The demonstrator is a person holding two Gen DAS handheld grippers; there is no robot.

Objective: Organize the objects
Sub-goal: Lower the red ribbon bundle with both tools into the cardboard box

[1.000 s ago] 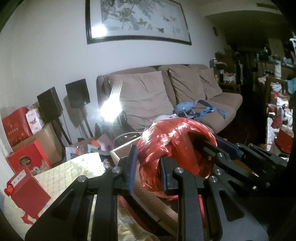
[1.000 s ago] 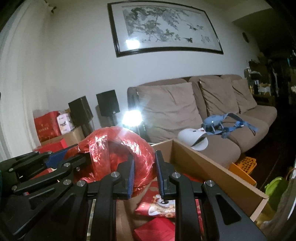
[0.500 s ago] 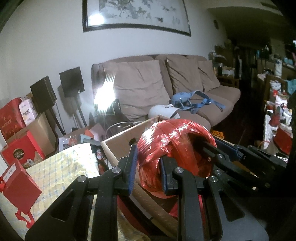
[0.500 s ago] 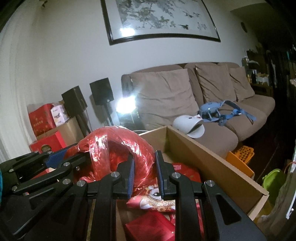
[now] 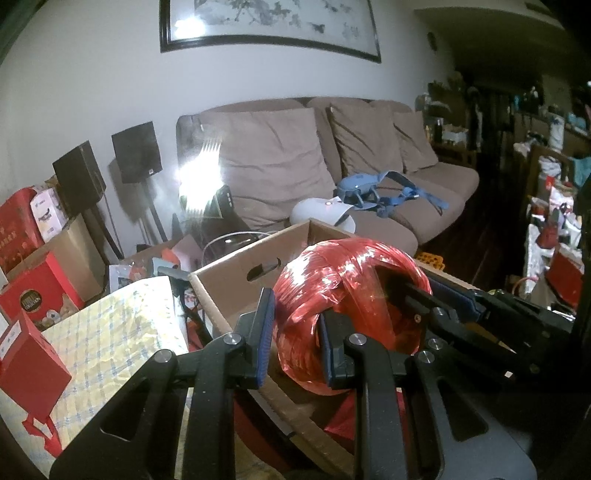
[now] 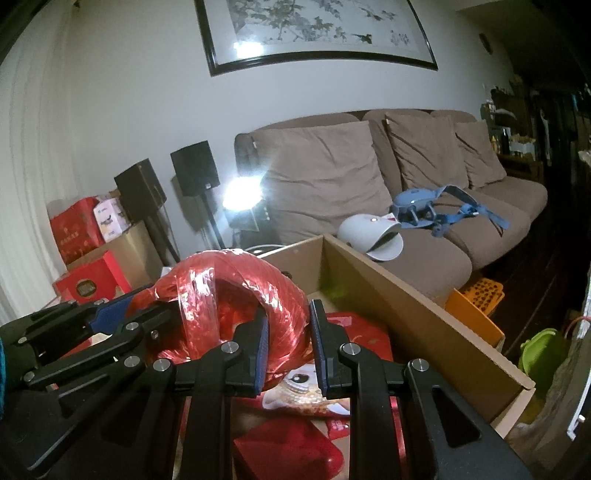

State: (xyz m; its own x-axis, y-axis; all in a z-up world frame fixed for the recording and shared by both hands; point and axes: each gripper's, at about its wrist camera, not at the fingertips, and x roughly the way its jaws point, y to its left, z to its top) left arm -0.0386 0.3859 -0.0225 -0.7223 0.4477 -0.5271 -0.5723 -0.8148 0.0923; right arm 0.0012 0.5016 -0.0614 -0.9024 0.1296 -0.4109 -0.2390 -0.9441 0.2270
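Left tool (image 5: 295, 332) pinched near wall of red twine ball (image 5: 351, 295); right tool (image 6: 286, 341) pinched opposite wall, one finger of each inside ball's hollow. Ball was held between both tools, above open cardboard box (image 6: 406, 306) — red packets (image 6: 295, 446) lay inside. Brown sofa (image 6: 424, 166) behind box.

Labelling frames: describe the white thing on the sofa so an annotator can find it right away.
Find the brown sofa under the framed painting. On its nearest seat cushion, just behind the cardboard box, lies a white domed shell. It is smooth and plain white, unlike the blue strapped device right beside it.
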